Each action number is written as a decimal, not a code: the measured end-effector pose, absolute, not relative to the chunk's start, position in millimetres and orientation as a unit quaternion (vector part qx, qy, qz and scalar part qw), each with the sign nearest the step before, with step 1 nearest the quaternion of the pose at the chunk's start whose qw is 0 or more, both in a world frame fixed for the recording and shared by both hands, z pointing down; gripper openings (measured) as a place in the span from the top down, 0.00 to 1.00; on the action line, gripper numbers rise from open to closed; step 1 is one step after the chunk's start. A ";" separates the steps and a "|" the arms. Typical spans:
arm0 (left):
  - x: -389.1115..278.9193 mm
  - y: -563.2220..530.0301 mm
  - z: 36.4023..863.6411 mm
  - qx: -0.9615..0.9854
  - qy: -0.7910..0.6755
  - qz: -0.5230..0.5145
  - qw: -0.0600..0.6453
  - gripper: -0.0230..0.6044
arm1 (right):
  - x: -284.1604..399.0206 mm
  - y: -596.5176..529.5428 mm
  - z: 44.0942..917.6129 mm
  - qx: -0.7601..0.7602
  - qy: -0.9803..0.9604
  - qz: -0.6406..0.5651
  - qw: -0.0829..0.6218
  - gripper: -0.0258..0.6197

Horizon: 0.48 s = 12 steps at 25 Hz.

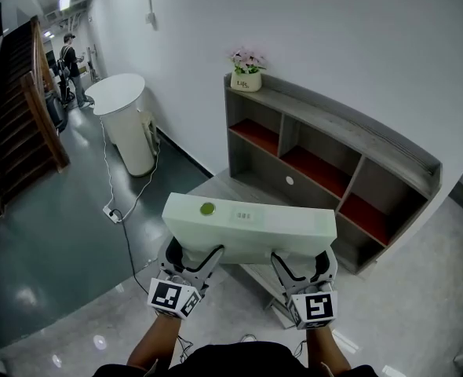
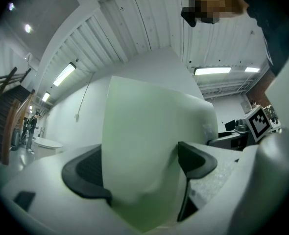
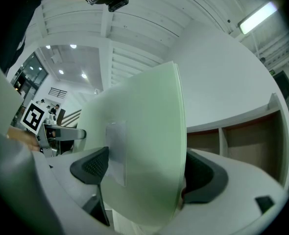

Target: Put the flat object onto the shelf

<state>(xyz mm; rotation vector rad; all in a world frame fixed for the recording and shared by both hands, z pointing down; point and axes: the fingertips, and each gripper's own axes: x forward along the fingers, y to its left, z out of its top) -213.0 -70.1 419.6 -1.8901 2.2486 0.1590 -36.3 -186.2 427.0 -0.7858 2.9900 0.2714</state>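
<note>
We count two grippers, left gripper (image 1: 194,253) and right gripper (image 1: 300,258), one box (image 1: 247,220), one shelf (image 1: 349,124), one flowerpot (image 1: 246,80), one staircase (image 1: 13,93), one person (image 1: 71,63).

Both my grippers clamp one slab, held out ahead of me.

My left white two-jaw gripper (image 1: 192,259) and right white two-jaw gripper (image 1: 304,267) sit side by side, jaws pointing forward, marker cubes (image 1: 173,298) nearest me. Each gripper's black pads (image 2: 88,173) press on both faces of the pale green flat rectangular slab (image 1: 251,222) along its near edge, one gripper toward each end. My bare forearms (image 1: 154,342) run back beneath them.
</note>
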 end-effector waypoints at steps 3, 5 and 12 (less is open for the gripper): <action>-206.9 -83.0 419.4 -0.641 0.759 0.058 0.099 0.24 | -29.5 -198.1 424.6 -0.258 0.961 0.092 0.024 0.23; -203.5 -92.1 418.8 -0.644 0.756 0.060 0.100 0.24 | -25.4 -207.9 418.6 -0.263 0.958 0.100 0.045 0.23; -209.9 -117.5 418.0 -0.654 0.748 0.058 0.103 0.24 | -30.2 -229.5 417.6 -0.273 0.955 0.103 0.054 0.23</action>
